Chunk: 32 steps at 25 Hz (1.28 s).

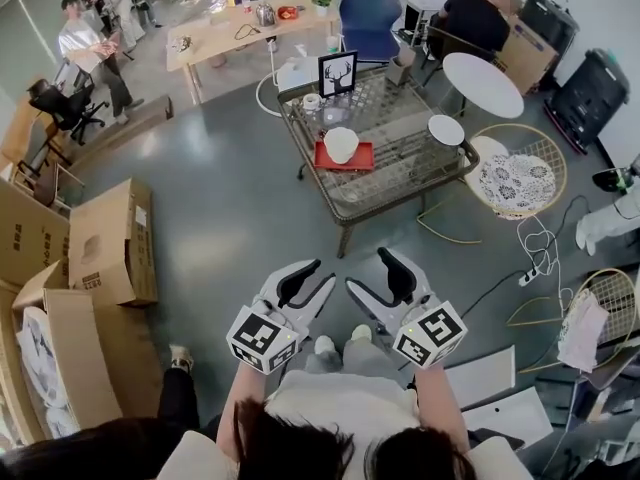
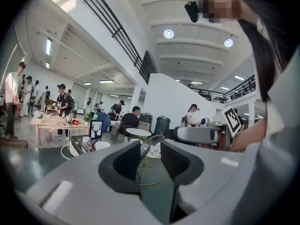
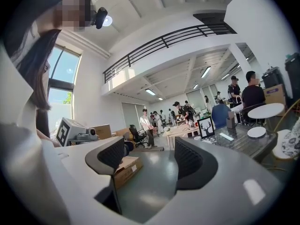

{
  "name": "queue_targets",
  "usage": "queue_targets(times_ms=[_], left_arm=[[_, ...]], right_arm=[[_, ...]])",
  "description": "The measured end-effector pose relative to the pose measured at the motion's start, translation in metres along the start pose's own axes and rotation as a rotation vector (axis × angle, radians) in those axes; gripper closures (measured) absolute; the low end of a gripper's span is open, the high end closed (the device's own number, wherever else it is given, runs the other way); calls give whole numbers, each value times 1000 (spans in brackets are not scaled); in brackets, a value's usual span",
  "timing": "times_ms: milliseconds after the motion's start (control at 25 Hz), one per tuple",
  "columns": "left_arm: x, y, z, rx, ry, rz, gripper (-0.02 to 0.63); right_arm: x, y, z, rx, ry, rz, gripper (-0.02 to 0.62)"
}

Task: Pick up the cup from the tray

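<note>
A white cup (image 1: 341, 144) stands on a red tray (image 1: 360, 159) on the wire-and-glass coffee table (image 1: 400, 168), far ahead of both grippers. In the left gripper view the cup (image 2: 101, 145) shows small at the left, beyond the jaws. My left gripper (image 1: 308, 280) and right gripper (image 1: 378, 276) are held side by side close to the person's body, above the grey floor and well short of the table. Both are open with nothing between the jaws. The left gripper (image 2: 150, 153) has a narrower gap than the right gripper (image 3: 147, 157).
On the coffee table stand a framed deer picture (image 1: 338, 73), a tape roll (image 1: 311, 101) and a white plate (image 1: 446, 129). Cardboard boxes (image 1: 110, 240) lie at the left. A gold wire chair (image 1: 518, 183), a round white table (image 1: 482, 83) and a floor cable (image 1: 530, 273) are at the right. People stand at the back.
</note>
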<state>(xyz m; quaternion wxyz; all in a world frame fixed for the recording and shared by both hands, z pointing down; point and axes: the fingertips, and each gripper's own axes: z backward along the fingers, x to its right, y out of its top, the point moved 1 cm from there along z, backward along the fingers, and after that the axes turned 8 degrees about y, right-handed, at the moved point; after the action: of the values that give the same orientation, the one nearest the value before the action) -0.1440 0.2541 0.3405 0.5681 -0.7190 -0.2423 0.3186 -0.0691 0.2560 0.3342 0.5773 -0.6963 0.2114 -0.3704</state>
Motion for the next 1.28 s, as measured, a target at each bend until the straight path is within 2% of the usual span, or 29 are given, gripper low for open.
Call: queue_targets(times_ms=[400, 680, 800, 960, 1080, 1280], left_arm=[[-27, 1, -18, -17, 3, -2, 457], [-47, 0, -70, -52, 19, -16, 451], [-61, 10, -99, -53, 52, -63, 451], [-90, 25, -139, -36, 116, 4, 451], [-113, 37, -168, -25, 187, -13, 451], [-142, 34, -211, -71, 252, -32, 451]], right_arm=[[26, 5, -23, -13, 16, 29, 244], [83, 7, -45, -37, 36, 27, 239], [122, 13, -56, -51, 52, 17, 238], [175, 25, -70, -59, 78, -6, 235], [211, 35, -84, -95, 143, 21, 214], [256, 43, -106, -158, 212, 81, 166]])
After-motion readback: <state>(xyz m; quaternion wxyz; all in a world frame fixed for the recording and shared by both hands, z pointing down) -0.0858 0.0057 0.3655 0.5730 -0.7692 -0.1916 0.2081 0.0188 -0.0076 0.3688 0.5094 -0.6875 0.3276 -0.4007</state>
